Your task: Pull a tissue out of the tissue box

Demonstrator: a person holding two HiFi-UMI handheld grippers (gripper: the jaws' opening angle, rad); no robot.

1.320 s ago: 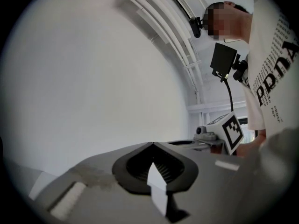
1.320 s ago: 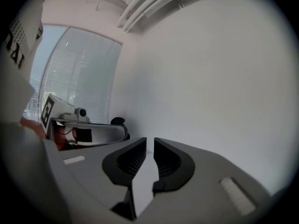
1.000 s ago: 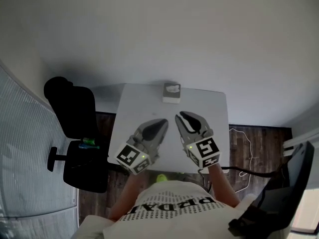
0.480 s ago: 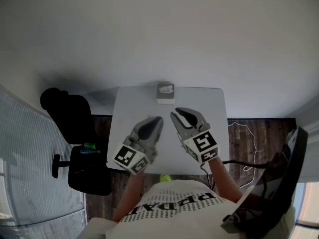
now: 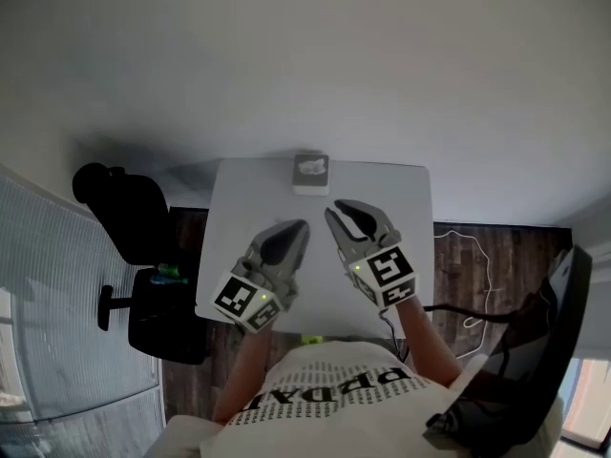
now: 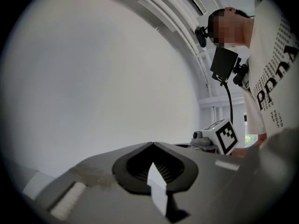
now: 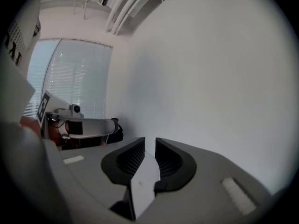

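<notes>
The tissue box [image 5: 311, 173] is a small pale box with a white tissue poking from its top. It stands at the far edge of the white table [image 5: 239, 208]. Both grippers hover side by side over the table's middle, pointing toward the box and short of it. My left gripper [image 5: 299, 225] is shut, its jaws meeting at the tip [image 6: 152, 143] with nothing between them. My right gripper [image 5: 347, 209] stands open with a narrow gap [image 7: 150, 141] and holds nothing; its jaws have opened a little in the last second. Neither gripper view shows the box, only the white wall.
A black office chair [image 5: 134, 227] stands off the table's left side, with small green items [image 5: 170, 275] on its seat. A cable [image 5: 468, 294] lies on the dark wooden floor at the right. A dark chair [image 5: 539, 351] sits at the lower right. A white wall runs behind the table.
Both grippers have moved a little forward over the table toward the tissue box. The head view has shifted slightly. The box has not moved.
</notes>
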